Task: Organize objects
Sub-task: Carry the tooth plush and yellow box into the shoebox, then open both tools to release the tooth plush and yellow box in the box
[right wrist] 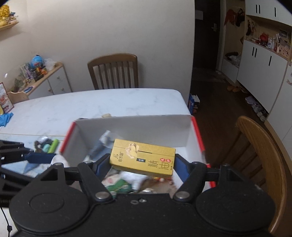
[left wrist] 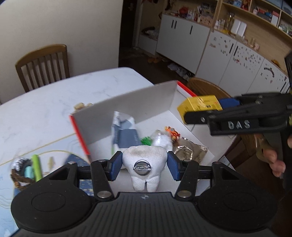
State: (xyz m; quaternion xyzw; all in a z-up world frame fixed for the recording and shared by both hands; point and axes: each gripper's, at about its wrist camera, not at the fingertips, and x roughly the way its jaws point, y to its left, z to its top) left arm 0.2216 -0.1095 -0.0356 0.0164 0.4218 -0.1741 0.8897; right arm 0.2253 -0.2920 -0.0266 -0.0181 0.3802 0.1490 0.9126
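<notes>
Both loaded grippers angled downward

The lower part of the tooth-shaped cushion is hidden behind the black body of the left tongs. In the white carton, the things under the yellow box are smeared by motion and cannot be named. At 9 o'clock in the left view, a green pen and the clutter around it are blurred. At 3 o'clock there, a hand is cut off by the frame edge. The print on the shelves is too small to read.
</notes>
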